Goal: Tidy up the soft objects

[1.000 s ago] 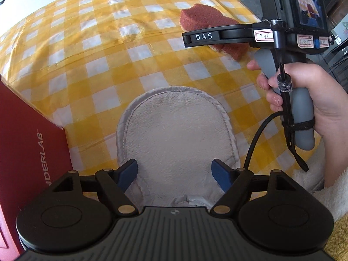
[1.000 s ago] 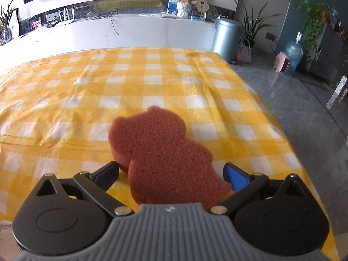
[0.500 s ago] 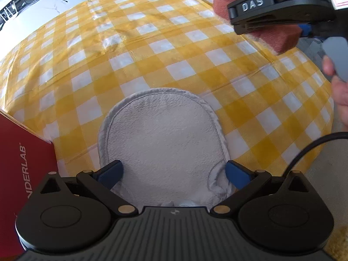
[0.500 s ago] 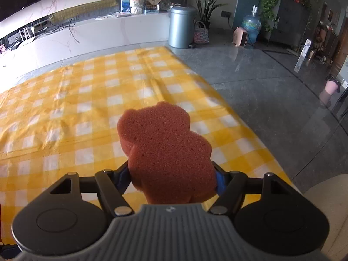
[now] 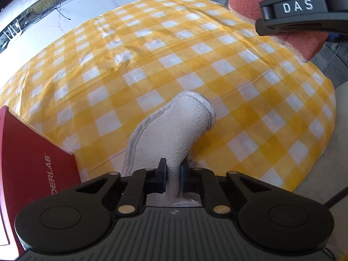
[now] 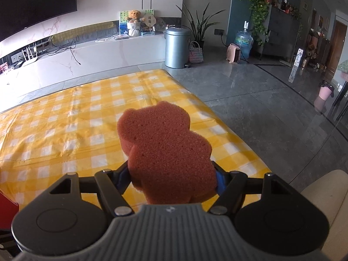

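Near the front edge of the checked tablecloth, the left gripper has its fingers pressed tight on the white fabric pad, which folds and rises from the cloth. Over the right edge, the right gripper pinches the bear-shaped sponge by its sides and holds it in the air. I judge both soft things are picked up and the carrying step is in hand. A red box sits at the front left corner; probably the next move is to bring both items there and release them gently.

Home living room: television, houseplants.
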Demonstrator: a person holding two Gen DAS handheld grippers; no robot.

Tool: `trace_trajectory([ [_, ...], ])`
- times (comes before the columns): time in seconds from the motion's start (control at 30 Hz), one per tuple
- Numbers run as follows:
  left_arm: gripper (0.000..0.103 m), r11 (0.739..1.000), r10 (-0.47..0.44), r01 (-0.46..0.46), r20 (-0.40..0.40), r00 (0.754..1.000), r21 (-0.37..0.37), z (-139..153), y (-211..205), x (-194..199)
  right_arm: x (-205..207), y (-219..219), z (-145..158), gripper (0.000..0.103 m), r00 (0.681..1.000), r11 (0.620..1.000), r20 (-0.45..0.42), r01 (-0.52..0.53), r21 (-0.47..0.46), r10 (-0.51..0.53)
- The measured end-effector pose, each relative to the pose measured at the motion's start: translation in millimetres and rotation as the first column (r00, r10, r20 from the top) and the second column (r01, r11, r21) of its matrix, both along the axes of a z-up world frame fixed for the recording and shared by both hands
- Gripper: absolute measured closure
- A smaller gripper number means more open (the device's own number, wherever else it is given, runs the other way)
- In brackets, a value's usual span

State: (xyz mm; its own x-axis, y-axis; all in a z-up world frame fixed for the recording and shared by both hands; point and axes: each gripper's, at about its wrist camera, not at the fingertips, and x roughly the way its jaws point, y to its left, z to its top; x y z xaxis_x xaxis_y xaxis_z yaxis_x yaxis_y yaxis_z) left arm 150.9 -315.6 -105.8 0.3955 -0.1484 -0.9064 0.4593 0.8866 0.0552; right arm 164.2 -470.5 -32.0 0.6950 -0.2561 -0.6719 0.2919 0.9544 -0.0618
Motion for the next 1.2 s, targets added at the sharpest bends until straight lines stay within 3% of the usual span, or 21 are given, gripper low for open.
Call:
trace_trajectory([
  [0.13, 0.091, 0.999, -0.046, 0.046, -0.001, 0.999, -0.003, 13.1, 6.1, -3.7, -2.3, -0.3, 4.2, 0.032, 1.000, 1.000, 0.022, -0.010, 0.004, 0.010],
  [0.27, 0.091, 0.995, -0.034, 0.034, 0.004, 0.999, -0.094, 40.3, 24.8, -11.1, -10.6, -5.3, 17.3, 0.032, 0.995, 0.996, 0.096, -0.032, 0.083, 0.024],
  [0.4, 0.091, 0.983, 0.045, -0.020, 0.132, 0.990, -0.182, 78.3, 56.1, -29.7, -20.0, 1.5, 36.0, 0.032, 0.980, 0.985, 0.185, -0.099, 0.141, 0.072],
  [0.47, 0.091, 0.963, 0.090, -0.041, 0.176, 0.980, -0.267, 97.9, 78.3, -39.7, -22.6, 11.4, 46.9, 0.032, 0.967, 0.976, 0.228, -0.151, 0.155, 0.113],
  [0.53, 0.091, 0.940, 0.151, -0.061, 0.249, 0.957, -0.337, 121.0, 104.0, -53.8, -25.5, 23.7, 58.2, 0.032, 0.949, 0.964, 0.271, -0.209, 0.165, 0.159],
  [0.63, 0.091, 0.937, 0.216, -0.075, 0.401, 0.890, -0.340, 148.3, 138.8, -76.6, -31.5, 44.6, 75.7, 0.032, 0.914, 0.937, 0.333, -0.301, 0.174, 0.232],
  [0.7, 0.091, 0.933, 0.260, -0.102, 0.453, 0.853, -0.345, 162.2, 163.8, -86.5, -37.5, 59.4, 88.0, 0.032, 0.884, 0.915, 0.373, -0.364, 0.172, 0.281],
  [0.8, 0.091, 0.904, 0.351, -0.167, 0.460, 0.815, -0.394, 174.7, 202.7, -91.2, -44.5, 86.0, 104.1, 0.032, 0.835, 0.881, 0.419, -0.449, 0.148, 0.356],
  [1.03, 0.091, 0.792, 0.558, -0.316, 0.409, 0.722, -0.523, 180.1, 282.7, -85.1, -49.1, 162.3, 118.2, 0.032, 0.738, 0.785, 0.419, -0.613, 0.090, 0.528],
  [1.2, 0.091, 0.730, 0.649, -0.387, 0.392, 0.652, -0.563, 165.3, 326.7, -84.6, -44.3, 215.7, 110.7, 0.032, 0.705, 0.737, 0.361, -0.672, 0.064, 0.611],
])
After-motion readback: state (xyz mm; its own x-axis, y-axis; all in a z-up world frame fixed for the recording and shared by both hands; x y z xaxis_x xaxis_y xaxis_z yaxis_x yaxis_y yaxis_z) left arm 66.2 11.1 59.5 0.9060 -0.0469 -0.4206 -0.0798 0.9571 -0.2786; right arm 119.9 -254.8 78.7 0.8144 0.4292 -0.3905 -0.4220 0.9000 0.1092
